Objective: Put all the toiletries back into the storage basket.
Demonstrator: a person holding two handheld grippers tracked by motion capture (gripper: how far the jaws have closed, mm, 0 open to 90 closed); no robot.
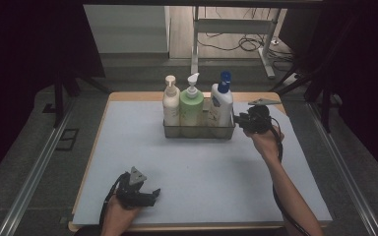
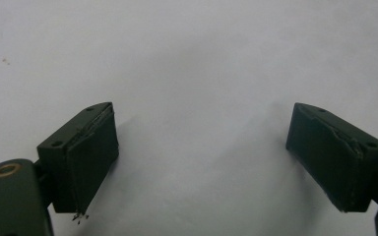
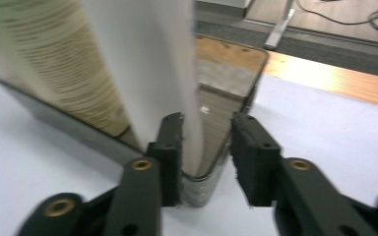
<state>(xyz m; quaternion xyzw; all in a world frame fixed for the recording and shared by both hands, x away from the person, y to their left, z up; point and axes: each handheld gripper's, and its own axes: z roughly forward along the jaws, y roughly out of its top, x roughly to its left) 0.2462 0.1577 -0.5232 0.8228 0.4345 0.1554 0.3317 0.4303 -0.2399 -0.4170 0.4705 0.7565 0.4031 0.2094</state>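
White bottle with the blue cap (image 1: 221, 103), the rightmost of three pump bottles standing upright in one clear tray (image 1: 199, 132) at the far middle of the surface (image 1: 202, 167); the other two are a cream bottle (image 1: 171, 102) at the left and a green bottle (image 1: 192, 104) in the middle. The right gripper (image 1: 237, 119) is level with the tray's right end and points leftward at the white bottle, whose long axis is vertical, so the jaws meet it from the side. In the right gripper view the jaws stand partly apart around the tray's end wall (image 3: 211, 167): one jaw lies against the white bottle (image 3: 147, 73) inside the tray, the other hangs outside the wall with a gap showing, so no grip is made yet on either. The right hand is much the nearer to the bottles. The left gripper (image 1: 150, 195) rests low at the near left of the surface, well apart from the tray, its jaws spread wide with nothing but bare surface (image 2: 197, 88) between them. A likely next move is a squeeze across the tray wall and bottle.
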